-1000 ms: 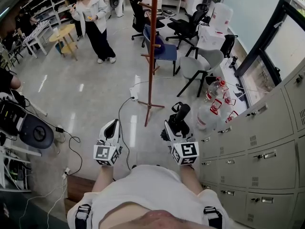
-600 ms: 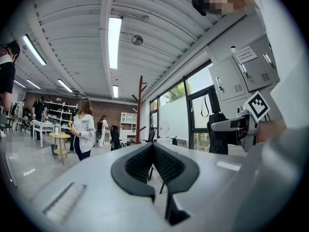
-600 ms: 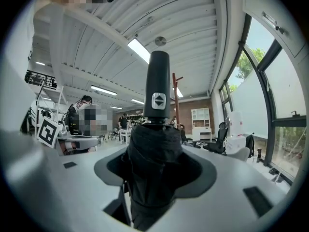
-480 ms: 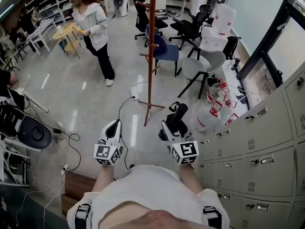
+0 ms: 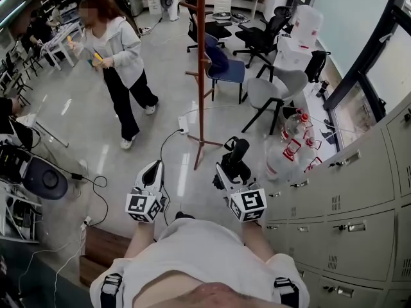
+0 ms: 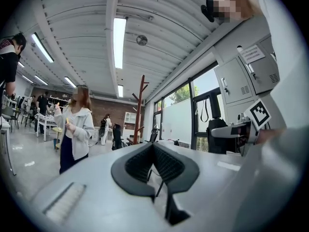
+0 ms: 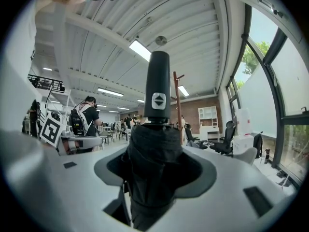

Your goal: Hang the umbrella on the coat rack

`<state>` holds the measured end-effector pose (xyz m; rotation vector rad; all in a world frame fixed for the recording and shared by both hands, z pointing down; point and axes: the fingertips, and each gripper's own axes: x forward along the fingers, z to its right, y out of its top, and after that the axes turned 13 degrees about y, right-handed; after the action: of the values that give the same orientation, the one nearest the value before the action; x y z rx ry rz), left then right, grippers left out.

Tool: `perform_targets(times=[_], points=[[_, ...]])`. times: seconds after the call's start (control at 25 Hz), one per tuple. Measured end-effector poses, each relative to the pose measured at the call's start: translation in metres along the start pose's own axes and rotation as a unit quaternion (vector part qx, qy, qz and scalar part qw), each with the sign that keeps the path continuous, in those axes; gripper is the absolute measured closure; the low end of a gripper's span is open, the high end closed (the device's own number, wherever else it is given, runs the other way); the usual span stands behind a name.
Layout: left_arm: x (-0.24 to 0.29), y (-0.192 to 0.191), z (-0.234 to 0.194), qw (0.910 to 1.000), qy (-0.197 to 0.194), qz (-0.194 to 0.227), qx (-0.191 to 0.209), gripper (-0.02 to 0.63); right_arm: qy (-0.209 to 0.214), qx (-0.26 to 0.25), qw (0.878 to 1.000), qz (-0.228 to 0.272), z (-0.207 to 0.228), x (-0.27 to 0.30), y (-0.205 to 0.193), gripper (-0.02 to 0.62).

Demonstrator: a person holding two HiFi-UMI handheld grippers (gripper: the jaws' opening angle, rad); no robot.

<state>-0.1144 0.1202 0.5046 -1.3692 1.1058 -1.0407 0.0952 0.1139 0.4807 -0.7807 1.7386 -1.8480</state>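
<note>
My right gripper [image 5: 232,167] keeps its jaws clamped on the folded black umbrella [image 7: 157,95], with its long axis pointing forward. My left gripper [image 6: 154,164] has its jaws together and holds nothing. The coat rack [image 5: 201,76] stands farther ahead, at about eleven o'clock from the umbrella in the head view and well apart. My right hand is the nearer one.
</note>
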Motion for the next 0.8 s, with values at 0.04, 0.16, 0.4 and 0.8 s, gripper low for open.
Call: perform_targets(times=[0.04, 0.16, 0.4, 0.8], points=[[0.003, -0.002, 0.002, 1.0, -0.002, -0.002, 0.0, 0.597, 0.001, 0.0, 1.0, 0.001, 0.003, 0.001, -0.001, 0.333], [0.015, -0.003, 0.004, 1.0, -0.006, -0.002, -0.001, 0.597, 0.001, 0.002, 1.0, 0.001, 0.013, 0.007, -0.001, 0.333], [0.049, -0.005, -0.001, 0.9999, -0.015, 0.0, -0.004, 0.597, 0.002, 0.001, 1.0, -0.004, 0.032, 0.031, -0.003, 0.333], [0.162, -0.009, -0.041, 0.9985, -0.051, 0.013, -0.017, 0.597, -0.002, -0.009, 1.0, -0.016, 0.081, 0.13, -0.007, 0.333]])
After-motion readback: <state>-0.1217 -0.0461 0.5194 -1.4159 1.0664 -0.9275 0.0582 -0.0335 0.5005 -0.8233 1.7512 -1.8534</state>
